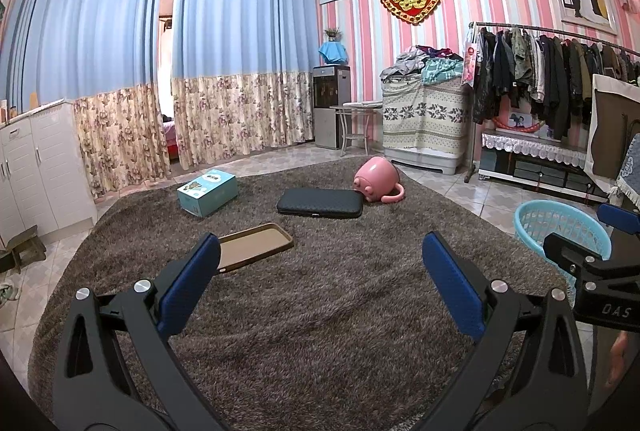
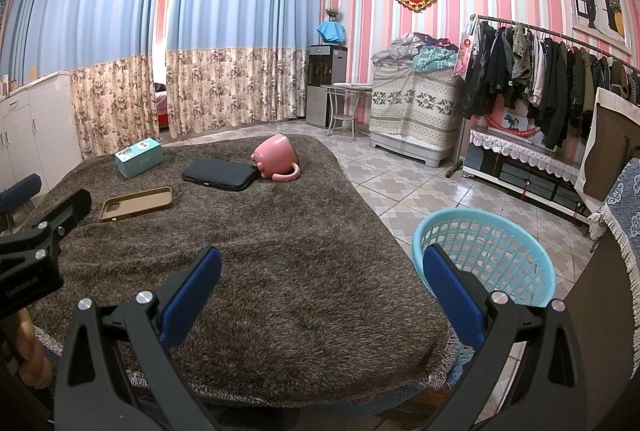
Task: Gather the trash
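Observation:
On a table covered with shaggy brown cloth (image 1: pixel 320 311) lie a teal cardboard box (image 1: pixel 208 191), a flat black case (image 1: pixel 320 203), a brown phone case (image 1: pixel 252 245) and a tipped pink mug (image 1: pixel 376 179). My left gripper (image 1: pixel 320 245) hovers open over the near middle of the cloth, nothing between its blue pads. My right gripper (image 2: pixel 322 256) is open too, over the cloth's right front corner, with the light blue mesh basket (image 2: pixel 484 255) just beyond its right finger. The box (image 2: pixel 139 157), black case (image 2: pixel 220 173), phone case (image 2: pixel 136 204) and mug (image 2: pixel 276 157) lie far left of it.
The basket (image 1: pixel 560 227) stands on the tiled floor (image 2: pixel 400 183) beside the table's right edge. White cabinets (image 1: pixel 36 167) are left, a clothes rack (image 1: pixel 560 71) and low shelf right, a water dispenser (image 1: pixel 332 107) and curtains behind. A hand shows at each view's edge.

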`<action>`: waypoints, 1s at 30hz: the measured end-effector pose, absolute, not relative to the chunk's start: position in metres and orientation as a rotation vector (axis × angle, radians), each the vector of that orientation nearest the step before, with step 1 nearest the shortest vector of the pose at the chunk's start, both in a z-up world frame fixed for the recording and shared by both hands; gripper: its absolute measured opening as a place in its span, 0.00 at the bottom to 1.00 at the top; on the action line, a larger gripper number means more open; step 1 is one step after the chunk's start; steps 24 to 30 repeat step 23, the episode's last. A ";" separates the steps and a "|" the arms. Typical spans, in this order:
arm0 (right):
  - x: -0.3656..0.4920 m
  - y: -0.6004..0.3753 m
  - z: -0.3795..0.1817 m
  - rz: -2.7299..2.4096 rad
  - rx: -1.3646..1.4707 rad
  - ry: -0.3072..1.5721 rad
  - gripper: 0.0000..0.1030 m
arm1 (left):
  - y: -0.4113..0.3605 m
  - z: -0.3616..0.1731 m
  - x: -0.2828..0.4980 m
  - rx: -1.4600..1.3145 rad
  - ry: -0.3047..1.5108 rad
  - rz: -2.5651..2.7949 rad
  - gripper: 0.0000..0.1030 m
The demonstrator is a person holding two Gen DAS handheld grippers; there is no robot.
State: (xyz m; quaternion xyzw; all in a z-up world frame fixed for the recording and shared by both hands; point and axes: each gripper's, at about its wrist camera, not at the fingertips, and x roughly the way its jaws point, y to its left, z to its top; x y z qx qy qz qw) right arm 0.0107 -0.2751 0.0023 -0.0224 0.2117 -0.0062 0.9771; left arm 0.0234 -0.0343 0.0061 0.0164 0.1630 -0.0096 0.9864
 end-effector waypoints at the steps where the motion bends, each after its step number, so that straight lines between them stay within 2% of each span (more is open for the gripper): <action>1: 0.011 -0.276 0.002 -0.012 -0.045 0.426 0.96 | -0.035 0.006 0.023 0.033 0.328 -0.019 0.95; 30: 0.011 -0.274 0.004 -0.010 -0.046 0.420 0.96 | -0.032 0.010 0.022 0.030 0.328 -0.026 0.95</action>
